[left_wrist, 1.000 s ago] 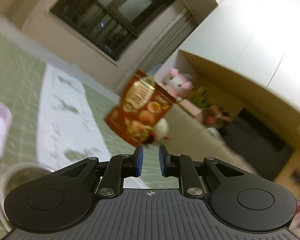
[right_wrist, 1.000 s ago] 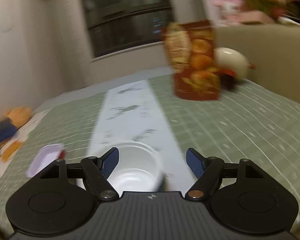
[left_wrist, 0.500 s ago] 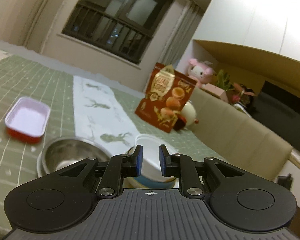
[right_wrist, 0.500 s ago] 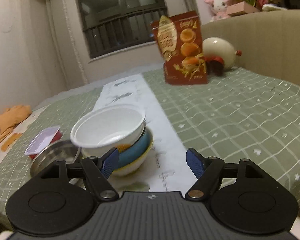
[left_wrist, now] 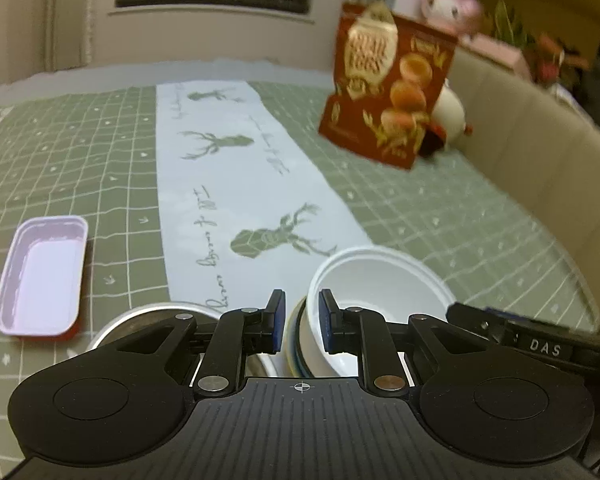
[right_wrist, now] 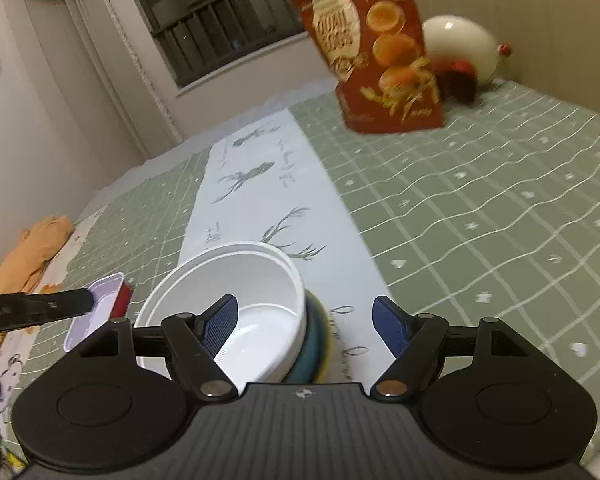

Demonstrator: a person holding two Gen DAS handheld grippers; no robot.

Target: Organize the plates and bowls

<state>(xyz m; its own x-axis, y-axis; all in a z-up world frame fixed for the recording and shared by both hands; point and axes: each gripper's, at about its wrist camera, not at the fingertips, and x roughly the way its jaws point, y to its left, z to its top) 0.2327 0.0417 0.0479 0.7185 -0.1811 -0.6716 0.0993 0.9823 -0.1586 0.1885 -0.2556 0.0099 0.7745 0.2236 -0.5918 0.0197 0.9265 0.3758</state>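
A white bowl [left_wrist: 384, 280] sits nested on a blue bowl [right_wrist: 312, 354] and a yellow one on the table runner. My left gripper [left_wrist: 299, 322] is nearly shut, its fingers either side of the white bowl's left rim; whether they pinch it I cannot tell. A steel bowl [left_wrist: 148, 316] lies just left of the stack, mostly hidden behind the left gripper. My right gripper [right_wrist: 305, 326] is open and empty, low over the white bowl [right_wrist: 236, 300]. A pink-lined red tray [left_wrist: 42, 276] lies to the left, also in the right wrist view [right_wrist: 100, 312].
A red snack bag [left_wrist: 388, 84] stands at the far right of the green checked tablecloth [left_wrist: 80, 152], with a white round toy [right_wrist: 460, 48] behind it. A beige sofa back [left_wrist: 540, 152] borders the table's right side. An orange cloth [right_wrist: 32, 248] lies off the left edge.
Both grippers have dropped closer to the bowl stack. The left gripper has moved so its fingers straddle the white bowl's rim. The right gripper stays open.
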